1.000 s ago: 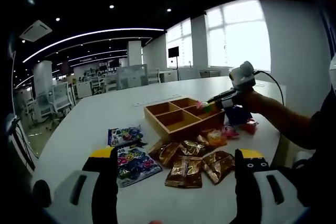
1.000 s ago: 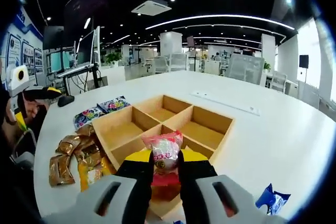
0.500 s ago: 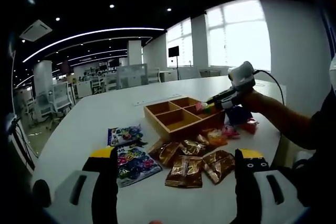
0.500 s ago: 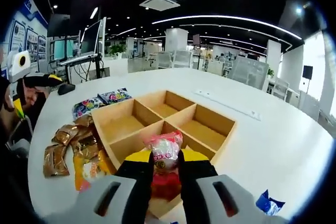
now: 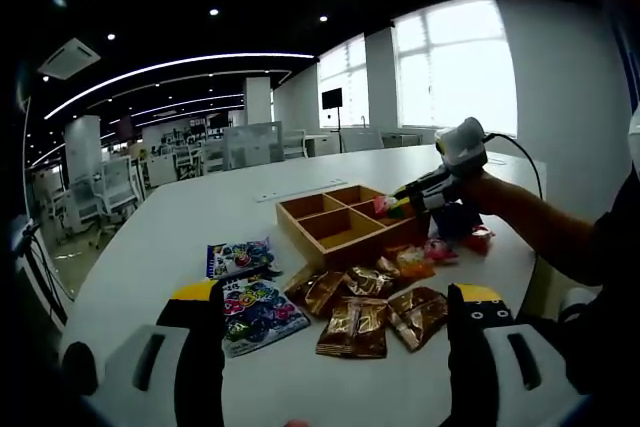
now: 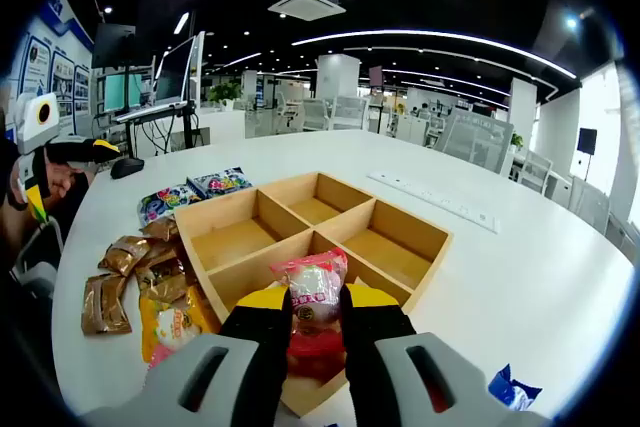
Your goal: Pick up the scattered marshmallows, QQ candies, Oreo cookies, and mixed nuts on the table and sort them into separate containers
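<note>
Right gripper (image 6: 315, 319), at bottom centre of the right gripper view, clamped narrow on a pink-and-white marshmallow packet (image 6: 314, 290), held above the nearest compartment of the wooden tray (image 6: 262, 215). Red packet (image 6: 318, 354) lying in that compartment, partly hidden by the jaws. Other three compartments bare wood. At lower left of that view, brown nut packets (image 6: 126, 254) and an orange packet (image 6: 171, 326) just beside the tray's left wall; colourful candy packets (image 6: 193, 193) further up. Blue wrapper (image 6: 512, 388) on the white table (image 6: 520, 267) at lower right.

Left gripper (image 5: 334, 357) at the bottom of the left gripper view, jaws spread wide, holding nothing, framing more brown packets (image 5: 354, 326) and candy bags (image 5: 250, 308) at centre. Tray at mid-frame, with the other gripper over its right end.
</note>
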`<state>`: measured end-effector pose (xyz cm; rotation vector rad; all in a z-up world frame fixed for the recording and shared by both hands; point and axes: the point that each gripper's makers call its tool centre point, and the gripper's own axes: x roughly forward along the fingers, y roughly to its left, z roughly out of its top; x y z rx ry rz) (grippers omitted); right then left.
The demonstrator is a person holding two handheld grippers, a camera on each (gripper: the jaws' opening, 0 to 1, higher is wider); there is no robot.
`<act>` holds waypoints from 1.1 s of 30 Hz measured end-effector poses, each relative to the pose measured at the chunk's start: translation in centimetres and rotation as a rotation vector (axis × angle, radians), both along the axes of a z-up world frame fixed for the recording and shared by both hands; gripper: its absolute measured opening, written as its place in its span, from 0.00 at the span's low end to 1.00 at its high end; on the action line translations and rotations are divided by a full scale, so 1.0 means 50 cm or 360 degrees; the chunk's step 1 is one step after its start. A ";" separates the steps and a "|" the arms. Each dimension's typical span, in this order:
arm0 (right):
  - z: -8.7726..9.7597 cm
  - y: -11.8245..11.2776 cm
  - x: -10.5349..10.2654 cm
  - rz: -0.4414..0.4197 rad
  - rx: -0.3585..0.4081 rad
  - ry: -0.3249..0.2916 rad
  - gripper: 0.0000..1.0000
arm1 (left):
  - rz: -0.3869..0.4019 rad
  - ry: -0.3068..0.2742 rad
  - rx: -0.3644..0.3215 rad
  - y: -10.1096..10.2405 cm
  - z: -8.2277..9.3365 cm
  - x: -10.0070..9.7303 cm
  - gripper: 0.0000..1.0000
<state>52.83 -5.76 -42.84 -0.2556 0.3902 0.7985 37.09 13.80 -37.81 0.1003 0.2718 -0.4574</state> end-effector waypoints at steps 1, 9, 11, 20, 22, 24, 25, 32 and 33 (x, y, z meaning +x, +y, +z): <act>0.000 -0.001 0.000 -0.0003 0.0000 0.0002 0.17 | 0.0000 0.0000 0.0000 0.000 0.000 0.000 0.96; -0.001 -0.002 0.002 0.0000 0.0005 0.0004 0.17 | 0.0003 0.0000 -0.0005 0.000 0.001 -0.001 0.96; -0.001 -0.002 0.002 -0.0002 0.0003 0.0003 0.17 | 0.0001 -0.0001 -0.0002 0.000 0.001 -0.001 0.96; -0.002 -0.001 0.001 0.0003 0.0007 0.0011 0.17 | 0.0015 -0.0002 -0.0005 0.004 0.003 -0.001 0.96; -0.002 -0.001 0.002 0.0000 0.0007 0.0013 0.18 | 0.0016 -0.0002 -0.0003 0.005 0.003 -0.001 0.96; -0.002 -0.001 0.002 -0.0003 0.0011 0.0018 0.18 | 0.0017 0.0000 0.0000 0.005 0.003 -0.001 0.96; -0.002 -0.001 0.003 -0.0005 0.0011 0.0017 0.18 | 0.0017 -0.0001 0.0000 0.005 0.003 -0.001 0.96; -0.002 -0.001 0.003 -0.0009 0.0010 0.0016 0.19 | 0.0015 -0.0003 0.0000 0.005 0.004 -0.001 0.96; -0.002 -0.001 0.004 -0.0011 0.0010 0.0015 0.19 | 0.0014 -0.0003 -0.0001 0.005 0.004 -0.001 0.96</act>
